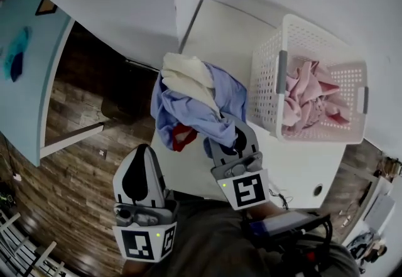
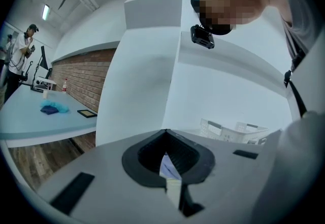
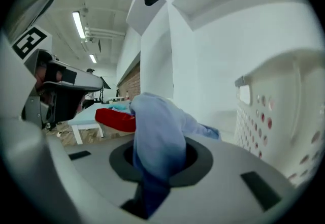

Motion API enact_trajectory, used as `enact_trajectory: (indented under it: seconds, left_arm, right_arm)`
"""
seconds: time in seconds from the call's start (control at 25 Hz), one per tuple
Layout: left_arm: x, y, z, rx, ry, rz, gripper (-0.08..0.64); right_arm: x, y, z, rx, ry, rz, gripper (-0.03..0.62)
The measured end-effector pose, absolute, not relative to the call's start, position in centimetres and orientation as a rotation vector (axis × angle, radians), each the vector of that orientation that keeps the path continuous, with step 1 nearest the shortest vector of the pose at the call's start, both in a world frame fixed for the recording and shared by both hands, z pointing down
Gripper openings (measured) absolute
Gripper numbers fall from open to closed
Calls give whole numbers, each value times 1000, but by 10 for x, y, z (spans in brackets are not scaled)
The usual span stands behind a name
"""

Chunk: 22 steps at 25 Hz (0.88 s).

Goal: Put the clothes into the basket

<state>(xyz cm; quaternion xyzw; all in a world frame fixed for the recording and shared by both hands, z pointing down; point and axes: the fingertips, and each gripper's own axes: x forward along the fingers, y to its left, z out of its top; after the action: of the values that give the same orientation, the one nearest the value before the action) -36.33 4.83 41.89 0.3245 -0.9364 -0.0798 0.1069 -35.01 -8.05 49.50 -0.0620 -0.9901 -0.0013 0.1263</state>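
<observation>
our right gripper (image 1: 233,126) pinched the blue garment (image 1: 226,97); the basket (image 1: 264,87) lay just to its right, our left gripper (image 1: 144,152), closed empty, farther off.

Right tool (image 1: 237,133) grips; left tool (image 1: 142,157) has jaws together.

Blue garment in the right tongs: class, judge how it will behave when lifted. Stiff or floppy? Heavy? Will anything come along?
Probably floppy: the blue garment bunches in loose folds at the right tongs. Likely light, as its thin cloth gathers into one small pinch. The cream garment lying on it and the red piece beneath may well drag along.
</observation>
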Motion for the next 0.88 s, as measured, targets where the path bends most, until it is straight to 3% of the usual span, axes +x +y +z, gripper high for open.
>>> enact_trajectory:
  seconds: [0.64,0.88]
  left_arm:
    - [-314,24,306,1142,-2928,-252,8]
    - [-279,-62,290,1383,-2855,-258,8]
  right_arm:
    - [-306,-117,323,-88,-3175,-51,78]
    - [-251,-218,304,206,-3186,-110,78]
